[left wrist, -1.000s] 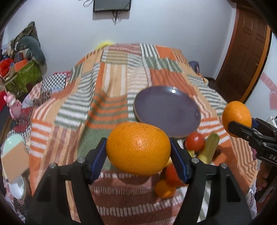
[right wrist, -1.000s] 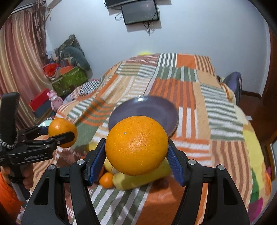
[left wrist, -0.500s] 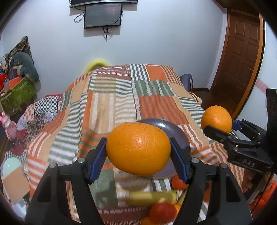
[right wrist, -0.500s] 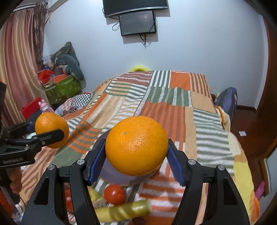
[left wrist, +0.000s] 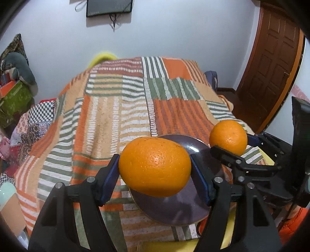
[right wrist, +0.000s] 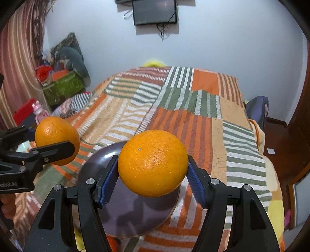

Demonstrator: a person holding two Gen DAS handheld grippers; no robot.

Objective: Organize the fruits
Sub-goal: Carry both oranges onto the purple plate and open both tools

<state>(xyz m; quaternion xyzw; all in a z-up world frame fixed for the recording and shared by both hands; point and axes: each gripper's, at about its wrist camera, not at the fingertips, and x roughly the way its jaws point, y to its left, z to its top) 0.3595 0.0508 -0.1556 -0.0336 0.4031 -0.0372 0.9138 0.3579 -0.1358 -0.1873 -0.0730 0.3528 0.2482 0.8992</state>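
Two oranges ride over a patchwork bedspread point(left wrist: 120, 108), one in each hand-held gripper. The left gripper point(left wrist: 155, 170) is clamped on a large orange point(left wrist: 155, 165), its blue pads pressing the fruit's two sides at about its widest girth. The right gripper point(right wrist: 153, 166) grips a second orange point(right wrist: 153, 162) the same way, the small stem scar turned up toward the camera. Each fruit sits at the tips of the jaws, bulging above and below the pads, with most of its body forward of the hinge.

Both oranges hang above a dark purple plate point(right wrist: 135, 213) that rests on the striped blanket, seen just beneath the fruit in each wrist view. From the left wrist the right gripper's orange point(left wrist: 228, 136) floats off to the right past the plate's far rim; from the right wrist the left gripper's orange point(right wrist: 57, 140) hovers off to the left, clear of the plate's edge.

The fruit looks firm and fairly weighty, with a pebbled rind that should give the pads some purchase. Being round, it is likely to roll once set down, so a shallow plate may not keep it still. A hold across the middle, as here, seems the safest; a pinch near the top or bottom would probably squirt it free. Too hard a squeeze could bruise the peel. A wall-mounted screen point(right wrist: 155, 11) and a wooden door point(left wrist: 271, 64) frame the bedroom behind.
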